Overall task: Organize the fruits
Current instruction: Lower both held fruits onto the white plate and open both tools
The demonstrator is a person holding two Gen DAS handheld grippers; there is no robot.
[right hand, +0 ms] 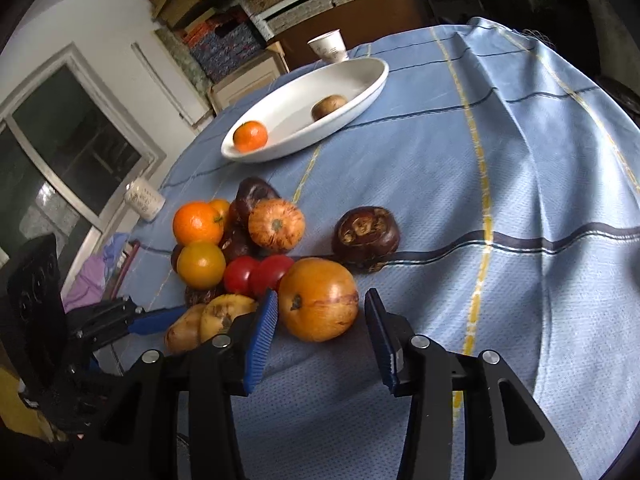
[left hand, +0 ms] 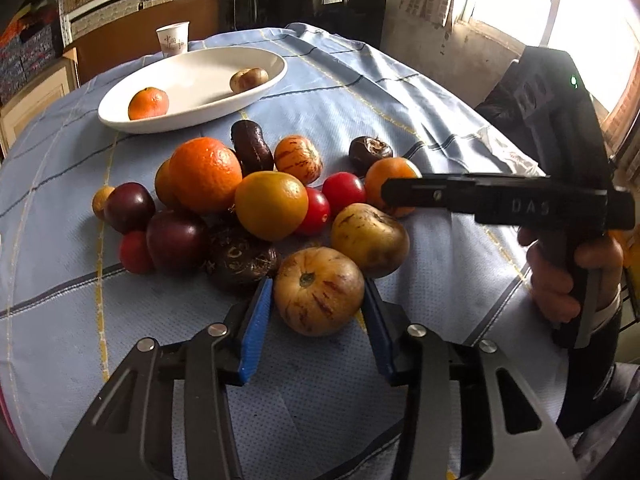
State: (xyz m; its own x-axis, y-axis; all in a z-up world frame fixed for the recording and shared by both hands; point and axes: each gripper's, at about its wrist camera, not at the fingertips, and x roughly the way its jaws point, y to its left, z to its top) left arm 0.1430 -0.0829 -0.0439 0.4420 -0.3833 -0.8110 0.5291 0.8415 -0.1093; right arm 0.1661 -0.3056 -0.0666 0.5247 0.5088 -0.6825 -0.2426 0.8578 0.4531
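A heap of several fruits lies on the blue tablecloth [left hand: 400,92]. My left gripper [left hand: 318,300] is open, its blue pads on either side of a tan striped round fruit [left hand: 318,290] at the heap's near edge. My right gripper [right hand: 320,312] is open around an orange-yellow fruit [right hand: 318,298]; its left pad is close to it and the right pad stands apart. The white oval dish [left hand: 200,80] behind the heap holds a small orange [left hand: 148,103] and a brown fruit [left hand: 248,79]. The right gripper's body [left hand: 500,200] shows in the left wrist view.
A paper cup [left hand: 173,40] stands behind the dish. A dark brown wrinkled fruit [right hand: 366,236] lies apart on the right of the heap. A white jar [right hand: 144,200] stands at the table's left edge. Shelves with boxes and a window lie beyond.
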